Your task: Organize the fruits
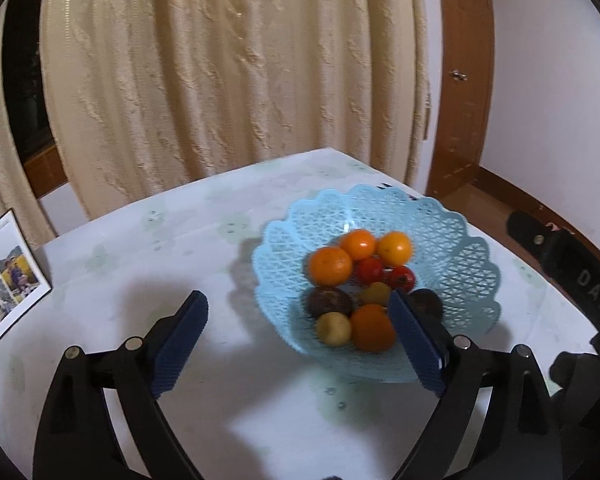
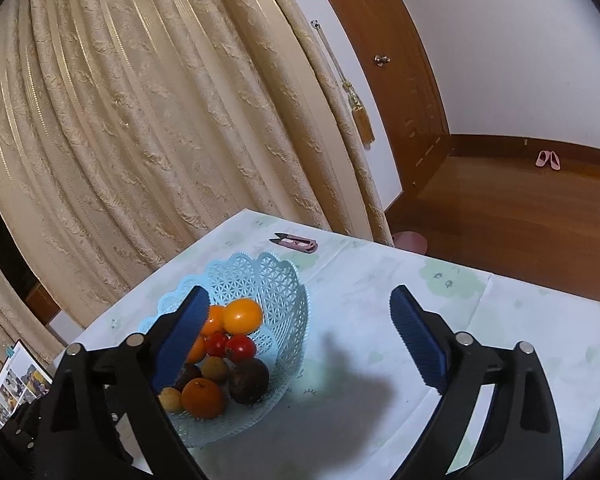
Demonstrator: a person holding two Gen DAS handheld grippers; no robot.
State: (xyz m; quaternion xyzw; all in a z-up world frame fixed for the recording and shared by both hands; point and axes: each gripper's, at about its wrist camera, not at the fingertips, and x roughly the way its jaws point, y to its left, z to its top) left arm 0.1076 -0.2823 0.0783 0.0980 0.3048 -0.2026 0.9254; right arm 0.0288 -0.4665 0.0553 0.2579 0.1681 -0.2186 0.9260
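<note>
A pale blue lattice basket (image 1: 452,240) sits on a table (image 1: 180,240) covered in a light printed cloth, loaded with oranges (image 1: 330,266), small red tomatoes (image 1: 370,271), two dark round fruits (image 1: 329,300) and little yellowish ones (image 1: 333,329). The left gripper (image 1: 298,308) hangs over the table with its jaws spread wide and nothing between them, the basket at its two o'clock. The right gripper (image 2: 300,300) is likewise wide and empty, the basket (image 2: 284,280) at its nine o'clock. Pink thread snips (image 2: 296,243) lie at the basket's twelve o'clock. A photo card (image 1: 8,276) stands at the table's left edge, before cream curtains (image 1: 220,80).
</note>
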